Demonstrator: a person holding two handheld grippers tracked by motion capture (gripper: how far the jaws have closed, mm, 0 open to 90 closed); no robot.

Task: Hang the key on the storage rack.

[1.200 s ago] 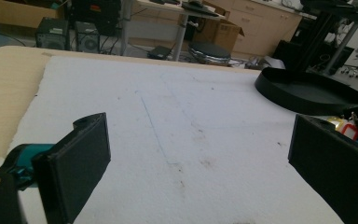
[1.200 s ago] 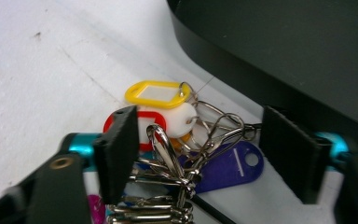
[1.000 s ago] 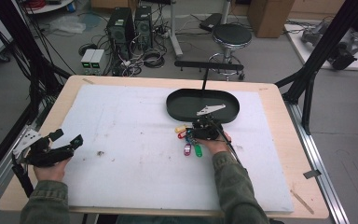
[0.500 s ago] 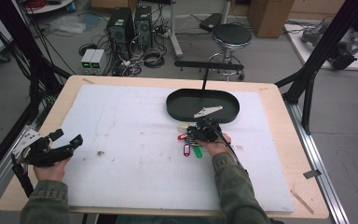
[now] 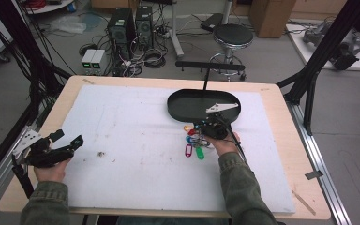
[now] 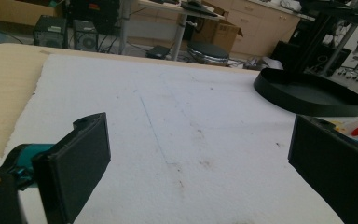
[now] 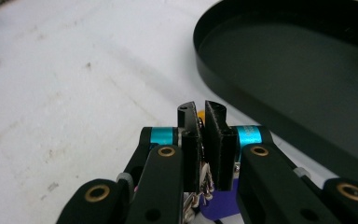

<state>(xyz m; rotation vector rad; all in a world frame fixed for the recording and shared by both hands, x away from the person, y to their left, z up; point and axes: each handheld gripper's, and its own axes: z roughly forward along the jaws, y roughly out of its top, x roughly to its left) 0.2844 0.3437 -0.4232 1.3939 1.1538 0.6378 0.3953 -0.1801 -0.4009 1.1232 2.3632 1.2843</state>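
Key tags point(image 5: 194, 140) — a bunch of coloured plastic tags on a metal ring — lie on the white foam sheet point(image 5: 136, 154) that covers the table point(image 5: 281, 140), just in front of the black oval tray point(image 5: 180, 110). Right hand-held gripper point(image 5: 200, 130) sits on the bunch's far end; in the right gripper view its jaws stand nearly together with bits of metal ring point(image 7: 206, 186) pinched between the pads and a purple tag point(image 7: 219, 207) just below — so it holds the bunch. Left hand-held gripper point(image 5: 68, 143) rests at the table's near left edge, well apart, jaws wide, nothing between them.

Step in hand, as I judge it: lift the bunch and carry it over the rim into the tray.
- Grip looks to be on the thin ring, not a tag body — keep it firm, since the ring could slip.
- Raise enough for dangling tags to clear the tray wall.
- Release low over the floor of the tray, so nothing bounces out.

Count:
- tray — one, seemingly empty
- key tags — one bunch; yellow, red, blue, magenta, green seen, at least five, others possibly hidden under the gripper
- hand-held grippers — two
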